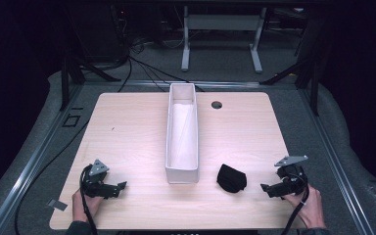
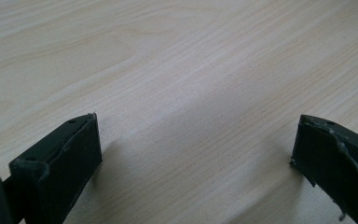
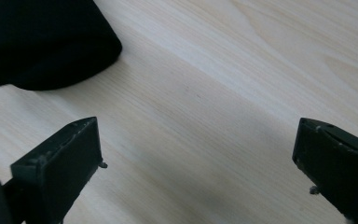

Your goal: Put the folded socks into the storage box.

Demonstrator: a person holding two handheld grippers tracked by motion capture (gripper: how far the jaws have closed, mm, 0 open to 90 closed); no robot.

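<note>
Surface [image 1: 127, 132] of pale wood, lit from above, dark room around it. Long white bin [image 1: 181, 132] stands at centre, running away from the person, open top, nothing visible inside but its white lining. Black cloth [image 1: 231, 177], bunched in a soft lump, lies just right of the bin's near end, apart from it. Left hand-held gripper [image 1: 120, 187] sits low at the near left corner, held in the left hand [image 1: 84, 204], jaws pointing right toward the bin; its own view has the jaws spread wide with bare wood grain between them, nothing gripped. Right hand-held gripper [image 1: 266, 188] sits at the near right, in the right hand [image 1: 309, 205], jaws pointing left toward the cloth and near it, not touching. In the right gripper view the jaws are likewise wide apart and empty, the cloth [image 3: 42, 42] dark at upper left beyond the left jaw tip. Round hole [image 1: 217, 105] in the surface right of the bin's far end. Cables [image 1: 142, 68] trail on the floor beyond the far edge.
</note>
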